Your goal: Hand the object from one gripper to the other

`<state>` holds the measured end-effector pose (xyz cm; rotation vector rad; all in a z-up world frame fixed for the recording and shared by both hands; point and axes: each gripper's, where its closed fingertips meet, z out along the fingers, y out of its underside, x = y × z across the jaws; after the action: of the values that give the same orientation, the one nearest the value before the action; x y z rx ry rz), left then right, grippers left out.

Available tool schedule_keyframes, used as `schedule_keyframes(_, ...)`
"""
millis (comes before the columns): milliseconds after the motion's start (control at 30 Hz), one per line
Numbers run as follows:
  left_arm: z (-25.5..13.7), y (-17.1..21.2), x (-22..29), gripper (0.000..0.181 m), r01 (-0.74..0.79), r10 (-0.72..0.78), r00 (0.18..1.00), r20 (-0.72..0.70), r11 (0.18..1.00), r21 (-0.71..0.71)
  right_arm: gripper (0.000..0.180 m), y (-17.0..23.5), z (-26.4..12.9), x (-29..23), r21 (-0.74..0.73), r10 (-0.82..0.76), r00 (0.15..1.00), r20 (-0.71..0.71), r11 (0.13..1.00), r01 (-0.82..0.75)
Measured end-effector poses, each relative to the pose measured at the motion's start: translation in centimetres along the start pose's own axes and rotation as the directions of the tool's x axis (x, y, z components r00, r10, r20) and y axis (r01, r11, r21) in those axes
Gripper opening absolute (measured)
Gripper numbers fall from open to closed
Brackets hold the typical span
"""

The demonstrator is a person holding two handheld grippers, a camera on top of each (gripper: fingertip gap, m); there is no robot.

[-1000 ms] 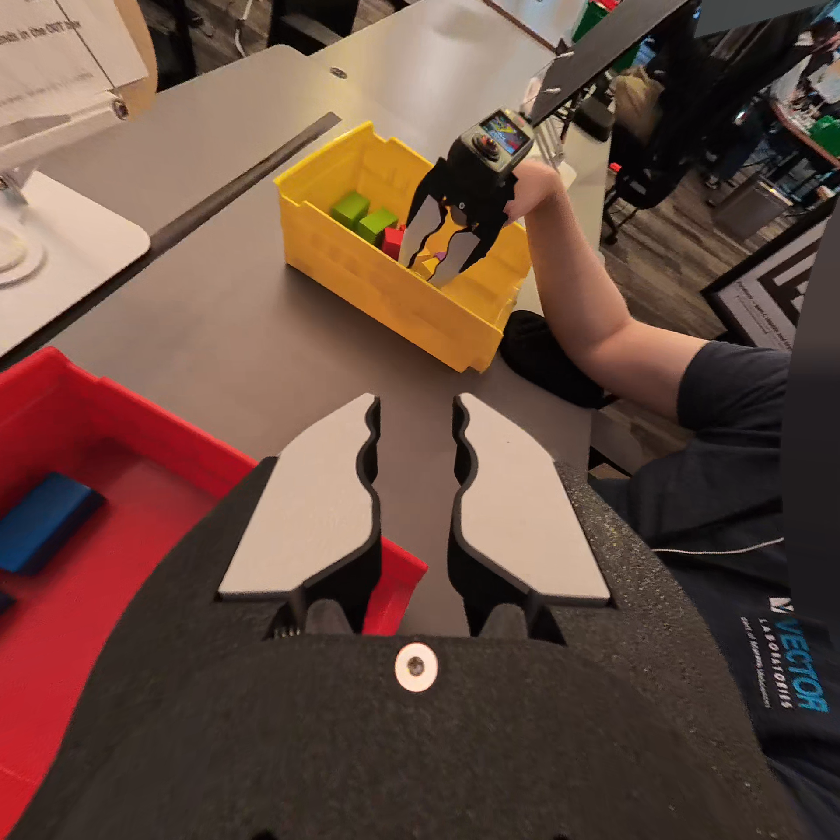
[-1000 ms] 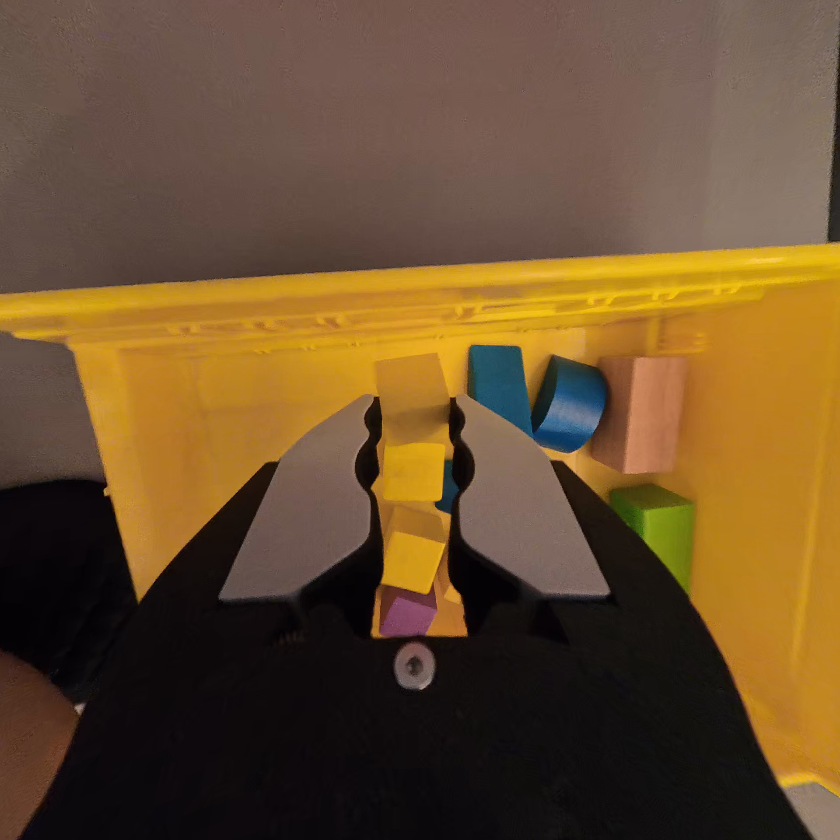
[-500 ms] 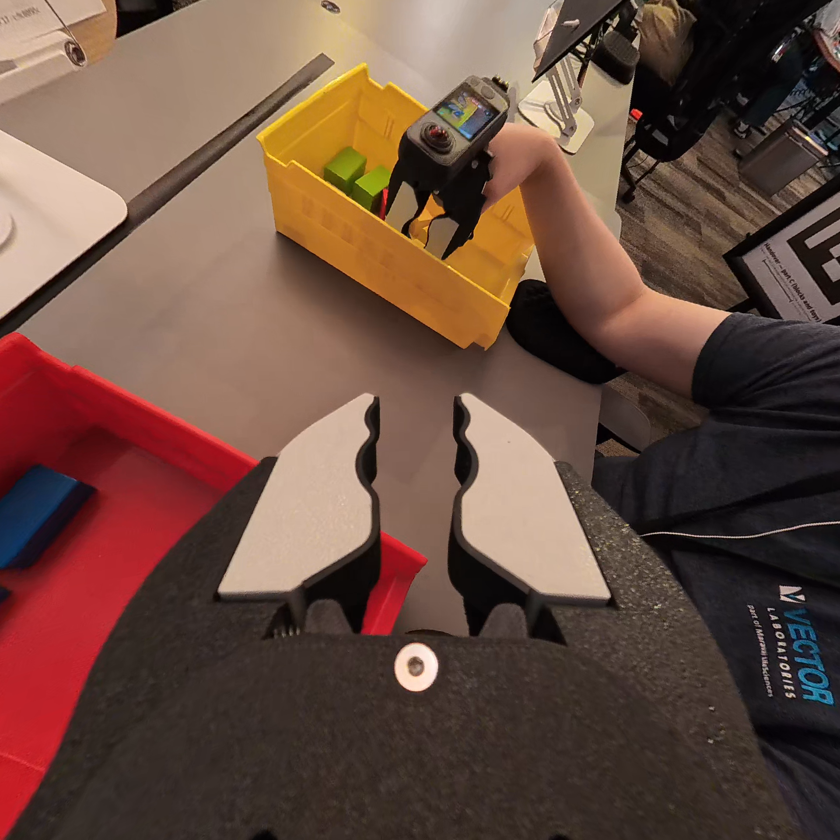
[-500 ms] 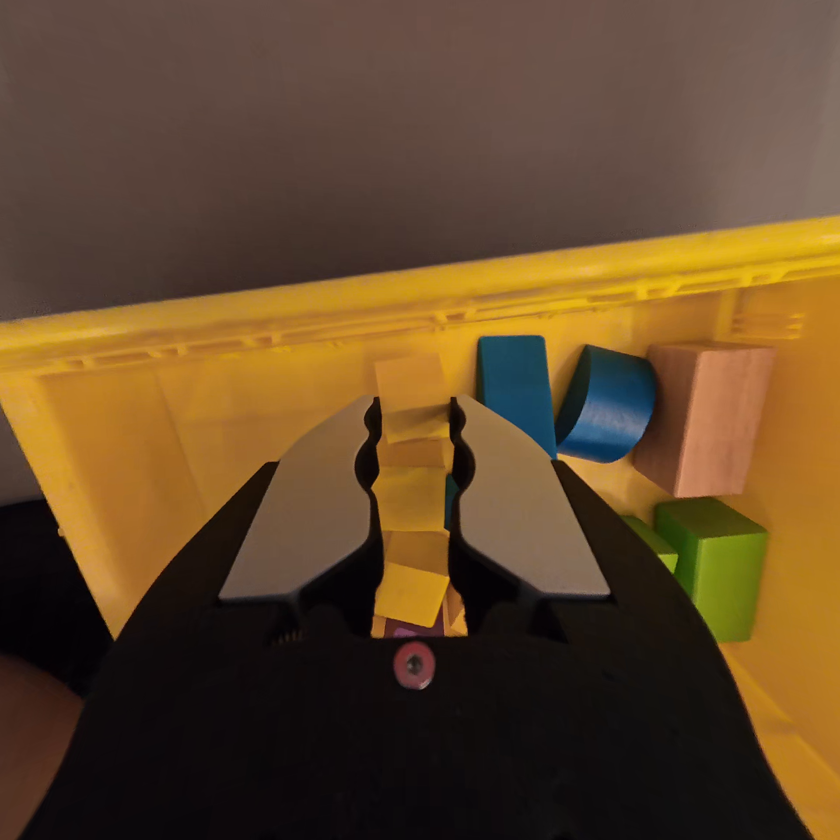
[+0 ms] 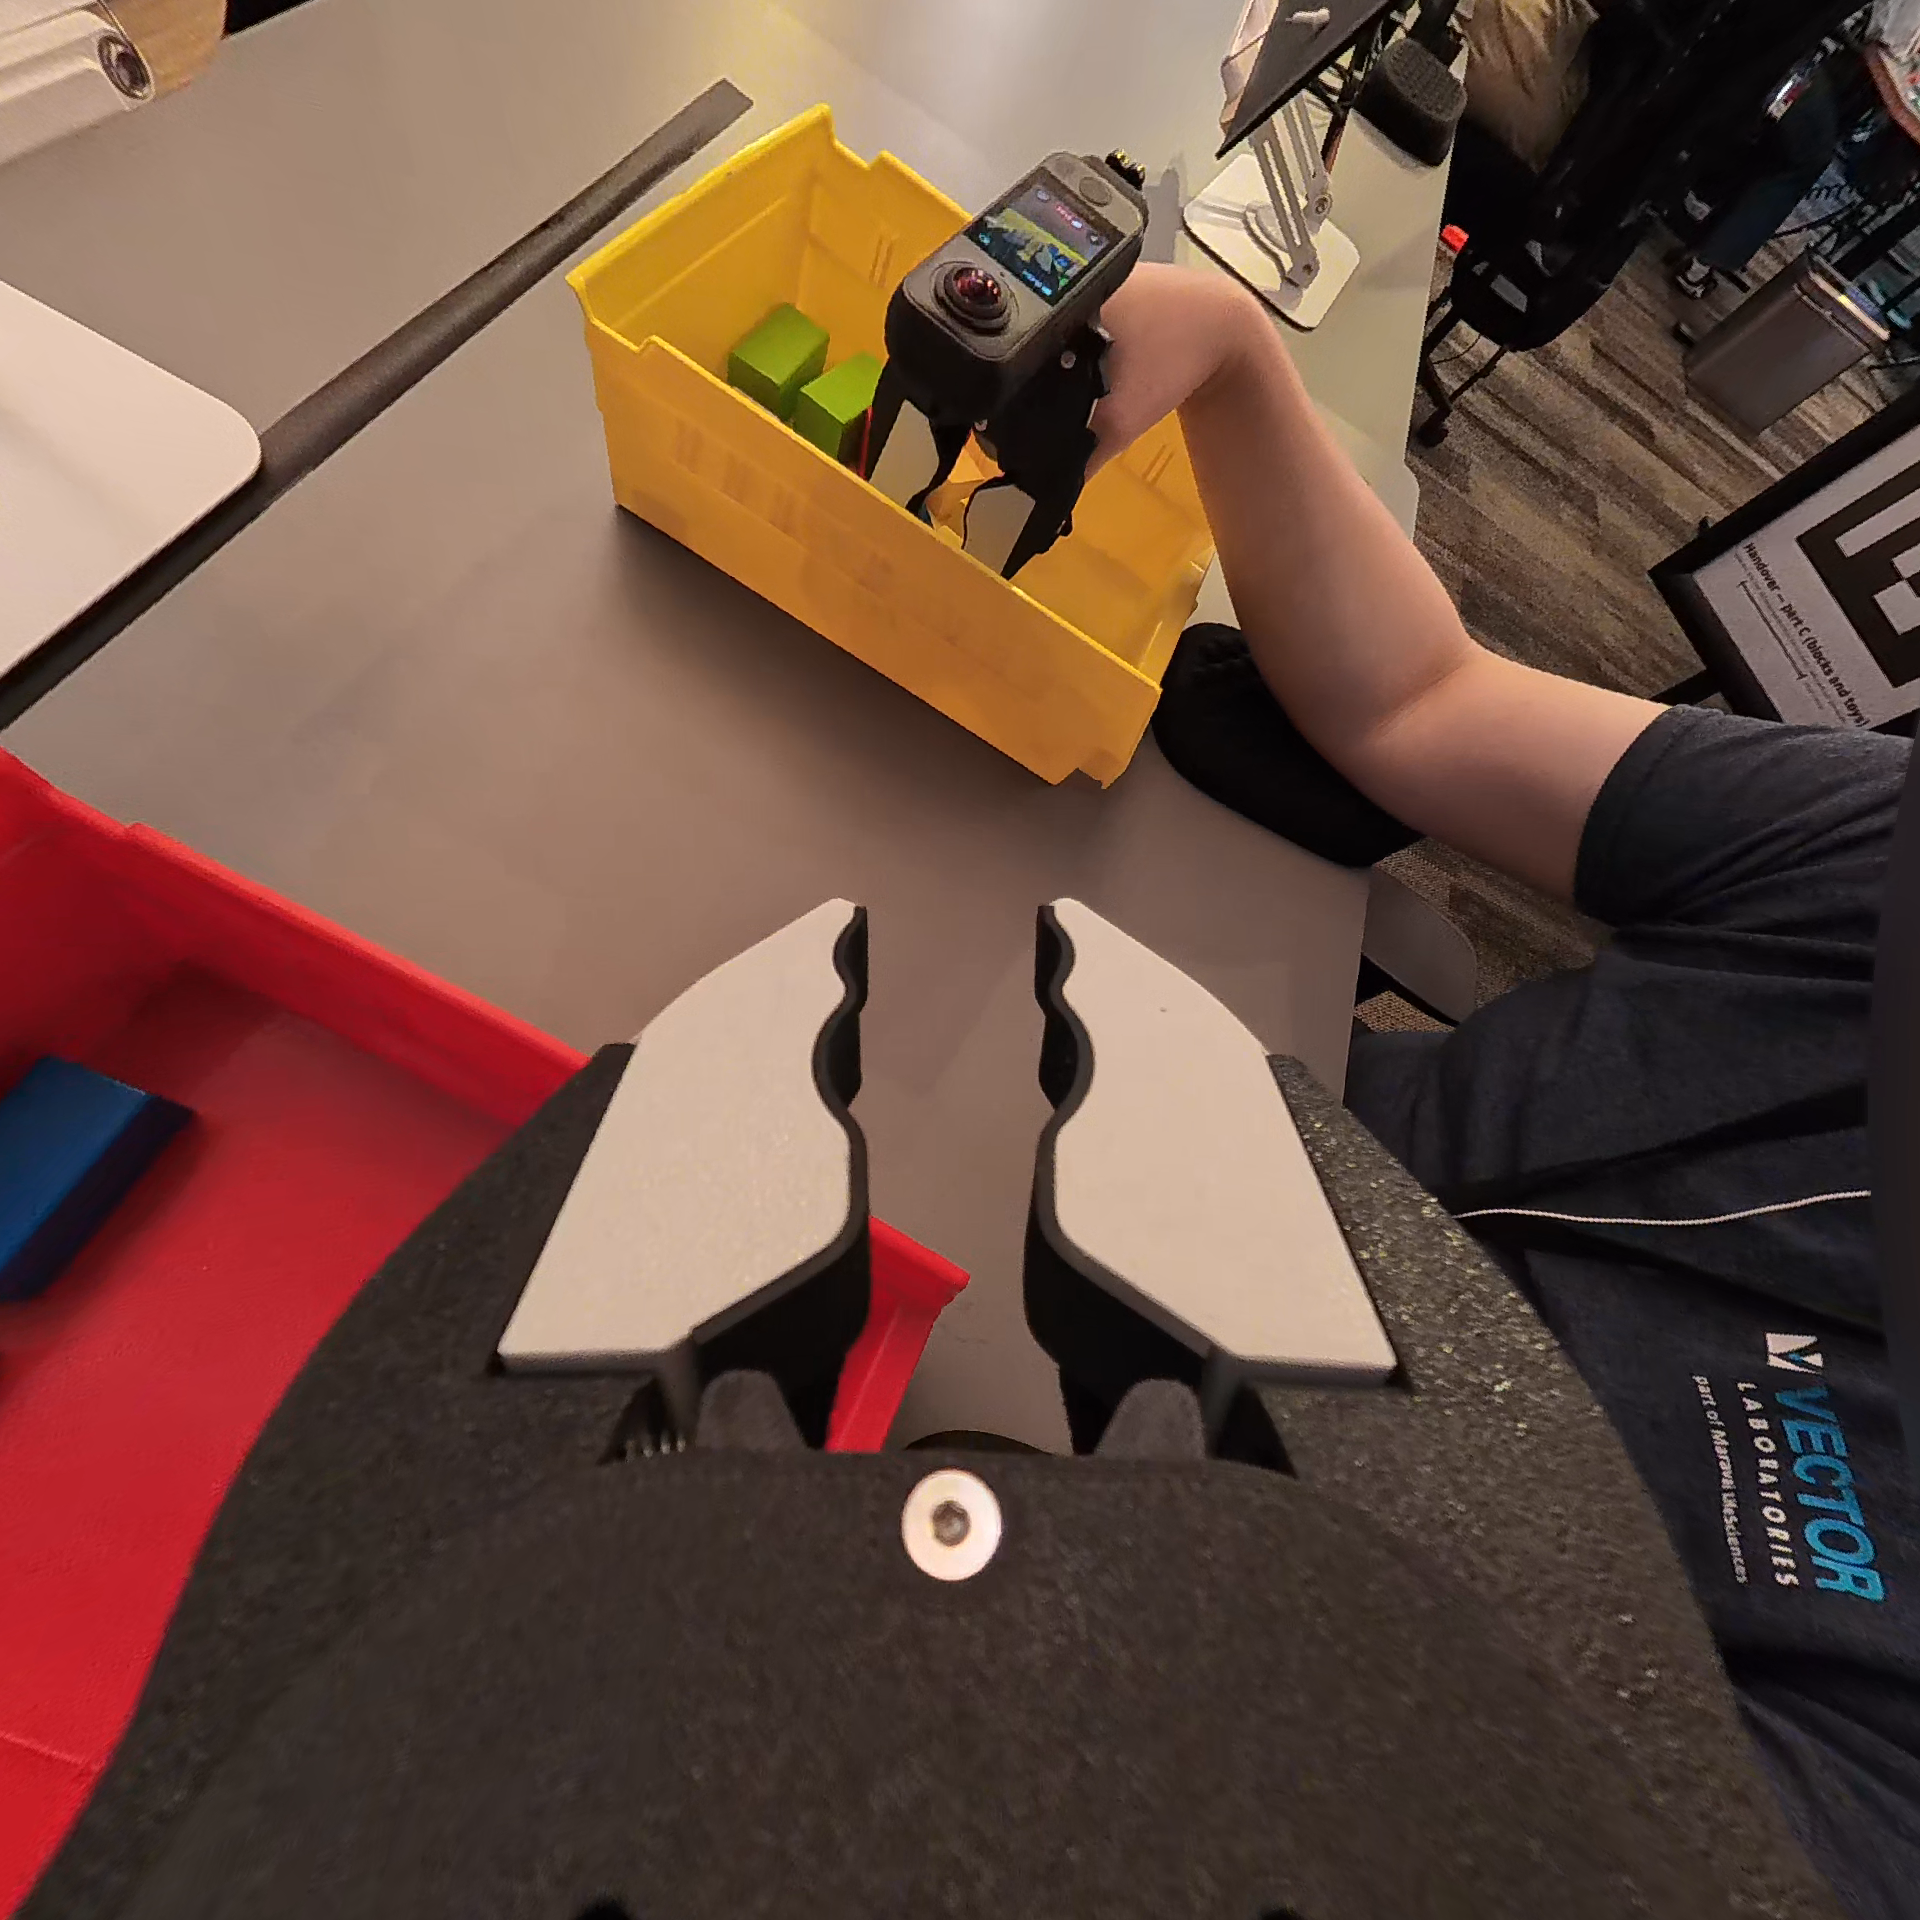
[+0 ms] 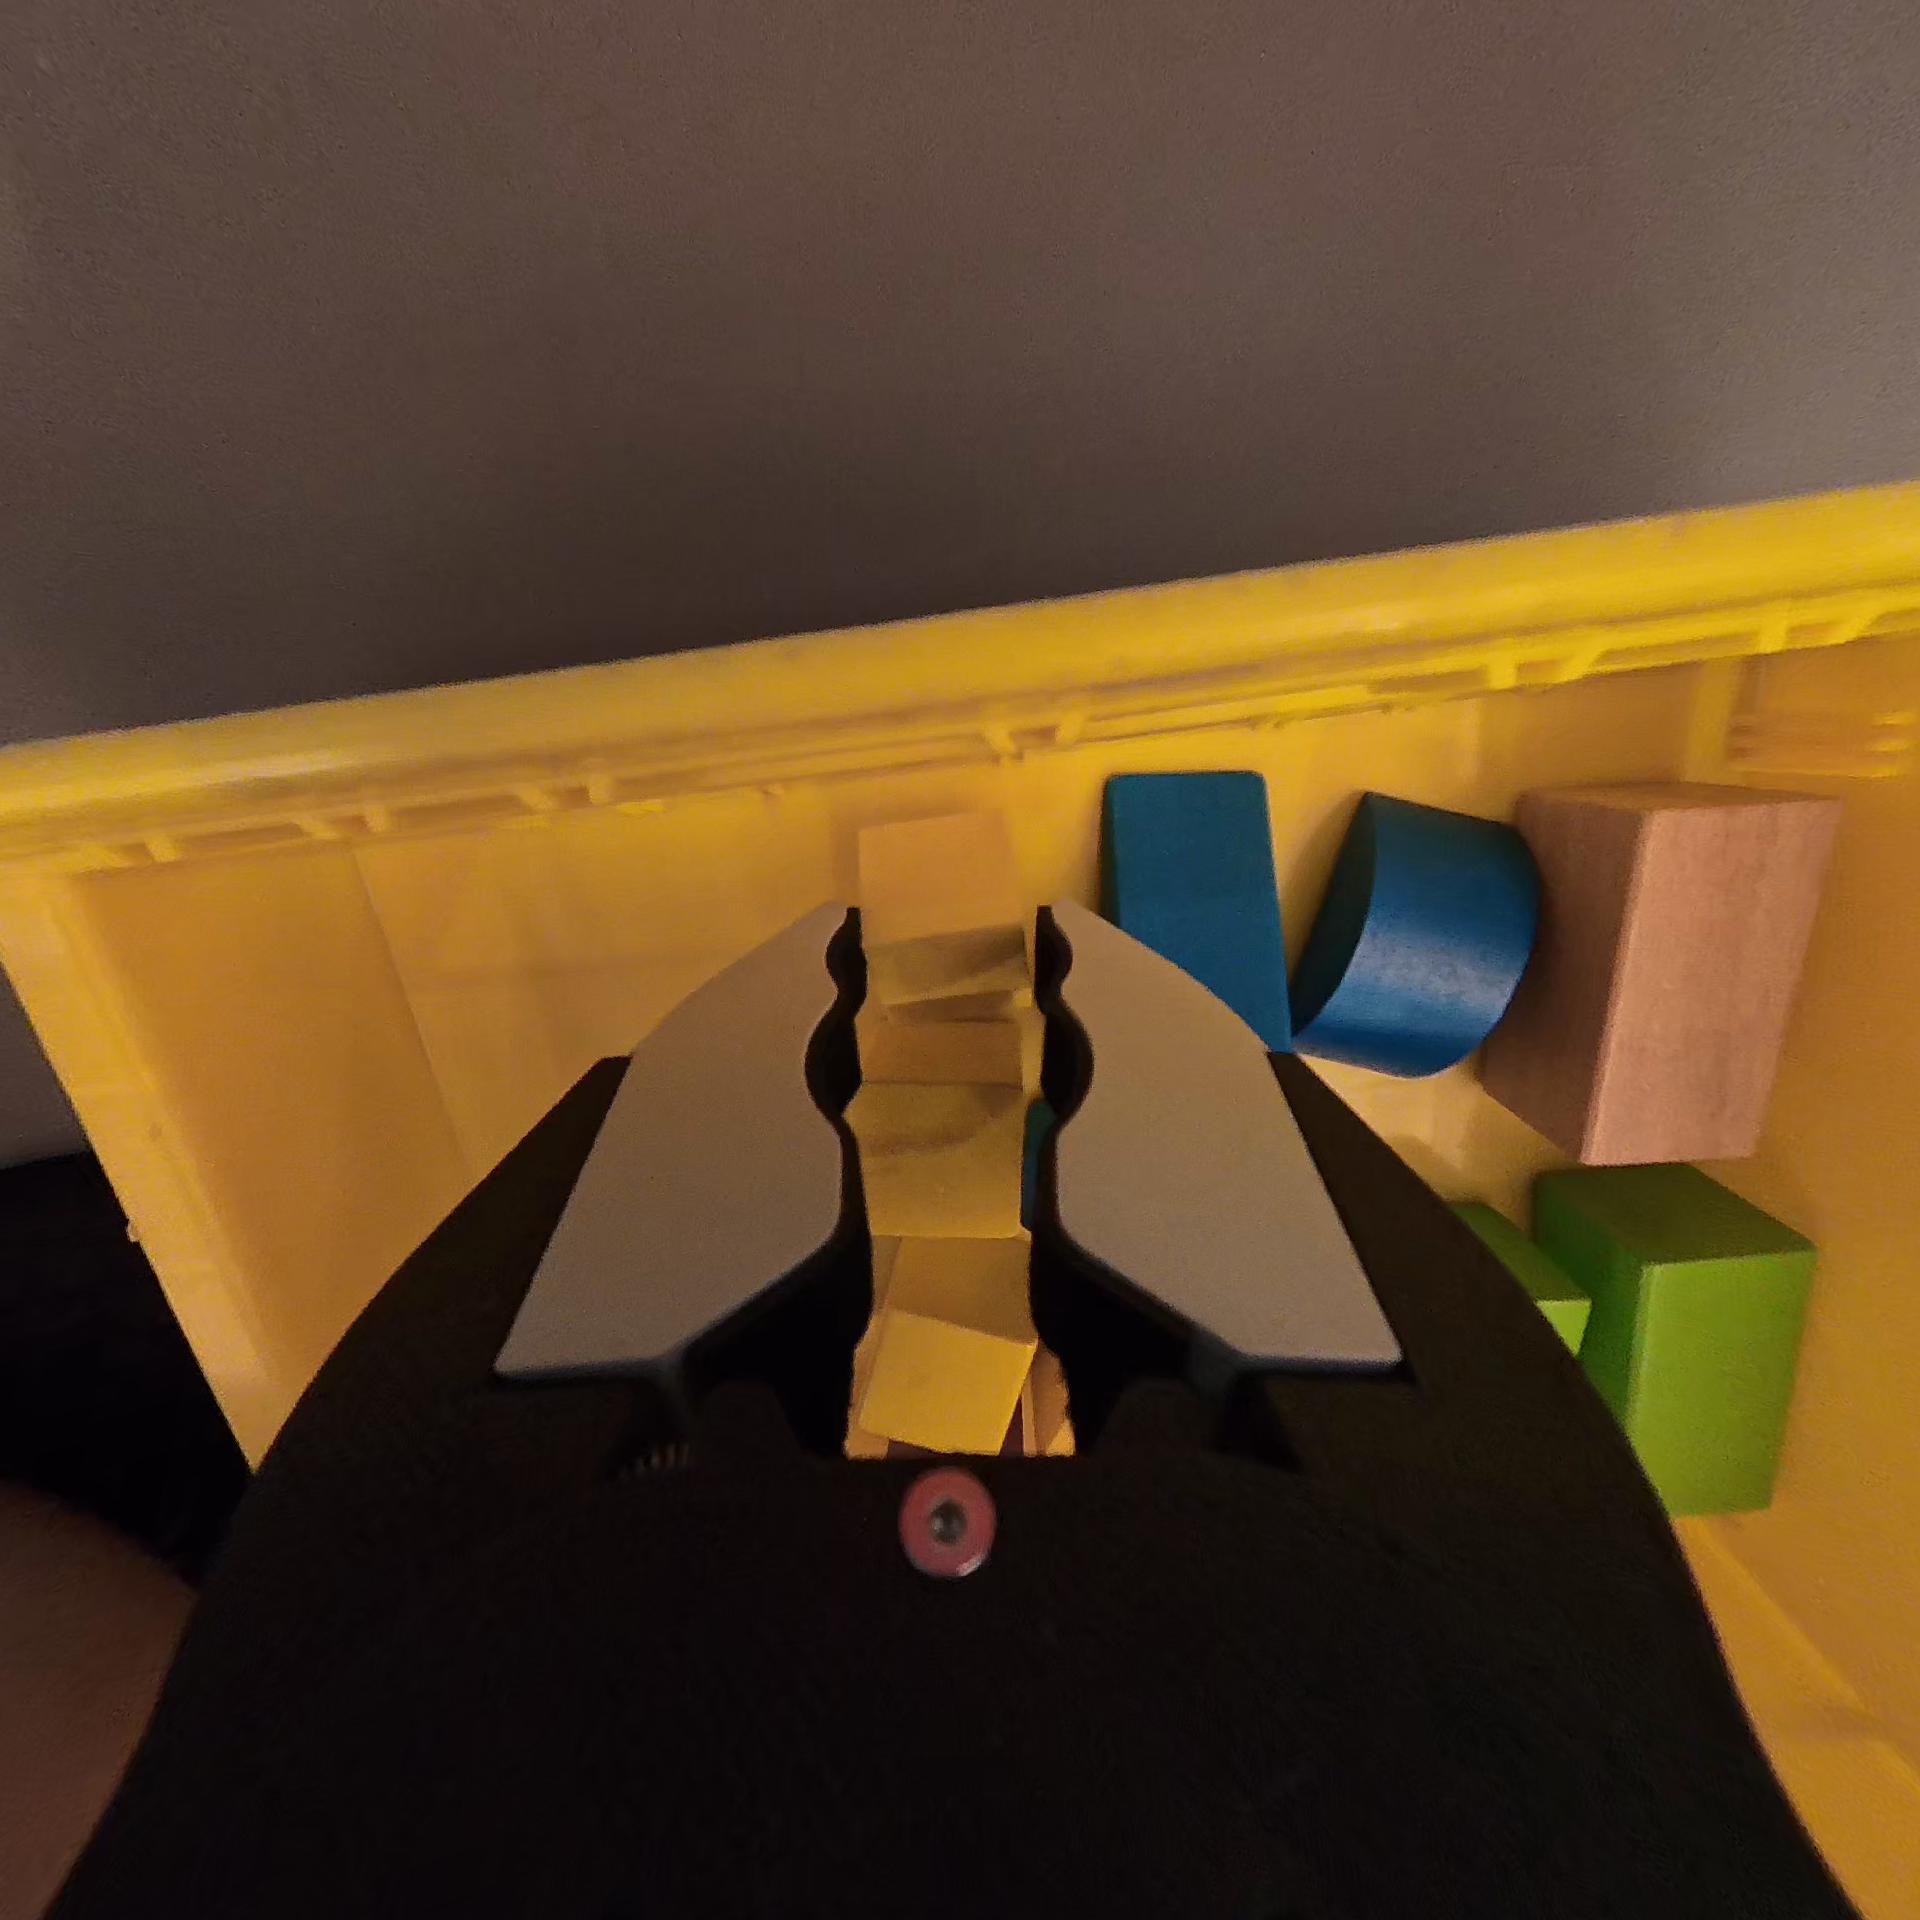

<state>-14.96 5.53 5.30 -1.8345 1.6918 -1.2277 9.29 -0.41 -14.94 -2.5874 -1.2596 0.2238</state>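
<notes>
Right gripper (image 6: pixel 945 925) sits inside yellow plastic bin (image 6: pixel 727 717), jaws parted, yellow wooden blocks (image 6: pixel 940 1153) visible in the gap; can't tell if it's gripping one. To its right: blue wedge block (image 6: pixel 1195 894), blue half-round block (image 6: pixel 1423 945), natural wood block (image 6: pixel 1652 977), green rectangular block (image 6: pixel 1683 1340). Left gripper (image 5: pixel 948 925) hovers open and empty over grey tabletop (image 5: pixel 499 707), red plastic tray (image 5: pixel 208 935) at its left holding flat blue block (image 5: pixel 73 1153).

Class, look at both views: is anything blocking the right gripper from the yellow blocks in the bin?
Nothing visible blocks it. The right gripper is open inside the yellow bin, with the yellow blocks directly between its fingers. The blue blocks lie off to one side.
</notes>
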Motion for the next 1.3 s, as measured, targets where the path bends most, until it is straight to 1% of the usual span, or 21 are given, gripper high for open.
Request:
schedule_keyframes(467,0.2,0.2,-0.3,0.030,0.013,-0.013,1.000,0.004,1.000,-0.009,0.036,-0.4,0.4,0.3,-0.011,-0.021,0.999,-0.029,1.000,0.021)
schedule_keyframes(700,-0.4,-0.5,-1.4,0.030,0.015,-0.016,0.999,0.029,0.999,0.047,0.037,-0.5,-0.8,0.3,0.021,-0.025,0.998,-0.051,0.999,0.026)
schedule_keyframes(767,-1.0,-0.3,-3.2,0.030,0.023,-0.028,0.994,0.103,0.998,0.055,0.037,-0.4,-1.6,0.4,0.037,-0.021,0.998,-0.062,0.999,0.023)
schedule_keyframes(867,-1.9,0.7,-7.4,0.031,0.074,-0.087,0.964,0.253,0.995,0.061,0.037,-0.1,-3.0,0.6,0.064,-0.009,0.995,-0.098,0.998,0.015)
schedule_keyframes(967,-2.0,2.2,-12.1,0.033,0.153,-0.167,0.912,0.375,0.986,0.068,0.037,-0.1,-4.5,0.8,0.111,0.005,0.992,-0.128,0.994,0.010)
schedule_keyframes(1033,-1.7,3.0,-14.9,0.033,0.175,-0.190,0.878,0.440,0.982,0.074,0.037,0.0,-5.3,0.8,0.131,0.010,0.990,-0.143,0.991,0.009)
schedule_keyframes(1100,-1.0,3.7,-17.0,0.034,0.137,-0.147,0.861,0.486,0.989,0.057,0.037,0.1,-5.8,0.7,0.140,0.009,0.989,-0.149,0.990,0.012)
schedule_keyframes(1167,-0.3,4.7,-18.9,0.037,0.102,-0.091,0.843,0.529,0.995,0.010,0.037,0.2,-6.0,0.6,0.148,0.004,0.988,-0.153,0.989,0.019)
schedule_keyframes(1300,1.9,6.4,-20.4,0.045,0.044,0.007,0.857,0.514,0.995,-0.087,0.037,0.2,-6.0,0.5,0.150,0.002,0.989,-0.148,0.988,0.021)
